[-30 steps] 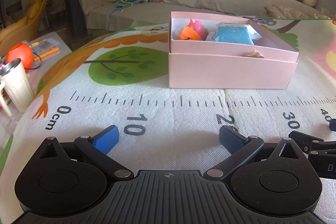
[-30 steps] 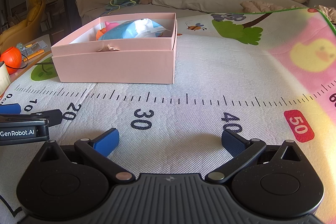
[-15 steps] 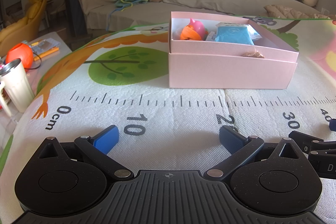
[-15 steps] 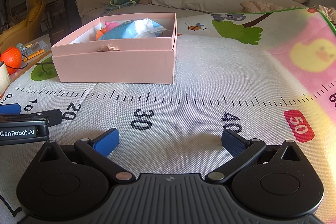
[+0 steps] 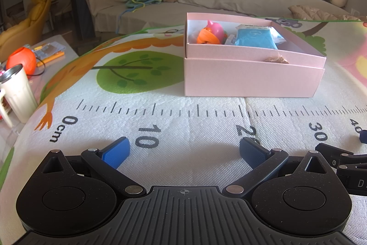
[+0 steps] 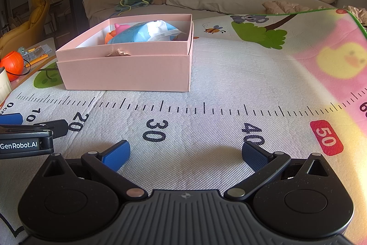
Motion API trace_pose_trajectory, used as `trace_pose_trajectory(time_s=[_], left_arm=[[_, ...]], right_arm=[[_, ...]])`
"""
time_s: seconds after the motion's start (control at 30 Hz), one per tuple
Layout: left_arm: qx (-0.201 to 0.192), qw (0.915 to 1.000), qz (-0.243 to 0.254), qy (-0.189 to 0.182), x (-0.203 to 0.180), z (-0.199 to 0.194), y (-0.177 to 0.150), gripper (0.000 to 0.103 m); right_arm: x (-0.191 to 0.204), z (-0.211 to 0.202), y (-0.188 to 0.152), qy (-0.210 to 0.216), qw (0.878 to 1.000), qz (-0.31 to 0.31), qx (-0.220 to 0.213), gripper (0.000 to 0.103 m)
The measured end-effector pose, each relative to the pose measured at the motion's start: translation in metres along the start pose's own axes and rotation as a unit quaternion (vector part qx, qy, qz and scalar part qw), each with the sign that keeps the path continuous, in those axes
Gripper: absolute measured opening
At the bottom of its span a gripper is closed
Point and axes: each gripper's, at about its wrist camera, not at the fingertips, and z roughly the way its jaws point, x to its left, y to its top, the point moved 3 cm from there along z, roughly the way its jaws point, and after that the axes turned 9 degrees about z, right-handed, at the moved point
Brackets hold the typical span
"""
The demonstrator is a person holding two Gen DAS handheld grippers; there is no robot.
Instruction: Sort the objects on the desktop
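On the mat [image 5: 183, 130] nothing has shifted in the last second; box [image 5: 252, 79] holds the blue pack [image 5: 254, 40] and orange-pink toy [image 5: 211, 35]. Both my grippers, left [image 5: 183, 150] and right [image 6: 184, 152], rest open and empty; sorting looks done.

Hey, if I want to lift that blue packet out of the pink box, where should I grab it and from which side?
Probably from above, pinching the raised crinkled white end of the blue packet. It lies flat and fills much of the pink box, whose walls block any approach from the side. The right tool is open and looks nearer that end.
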Motion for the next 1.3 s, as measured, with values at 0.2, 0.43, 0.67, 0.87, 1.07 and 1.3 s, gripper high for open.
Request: trace_pose_trajectory(time_s=[0.2, 0.43, 0.67, 0.87, 1.07, 1.3], left_arm=[[0.0, 1.0, -0.001, -0.001, 0.0, 0.001, 0.0, 0.103], [0.0, 1.0, -0.001, -0.001, 0.0, 0.0, 0.0, 0.103], [0.0, 1.0, -0.002, -0.002, 0.0, 0.0, 0.0, 0.103], [0.011, 0.9999, 0.0, -0.008, 0.0, 0.001, 0.003, 0.103], [0.028, 0.9996, -0.002, -0.003, 0.003, -0.007, -0.002, 0.103], [0.033, 0.999, -0.025, 0.014, 0.003, -0.019, -0.011, 0.103]], right_arm=[[0.0, 0.0, 0.0, 0.0, 1.0, 0.0, 0.0, 0.103], [0.0, 0.0, 0.0, 0.0, 1.0, 0.0, 0.0, 0.103], [0.0, 0.0, 0.0, 0.0, 1.0, 0.0, 0.0, 0.103], [0.0, 0.0, 0.0, 0.001, 1.0, 0.001, 0.0, 0.103], [-0.001, 0.001, 0.001, 0.0, 1.0, 0.0, 0.0, 0.103], [0.0, 0.0, 0.001, 0.0, 1.0, 0.0, 0.0, 0.103]])
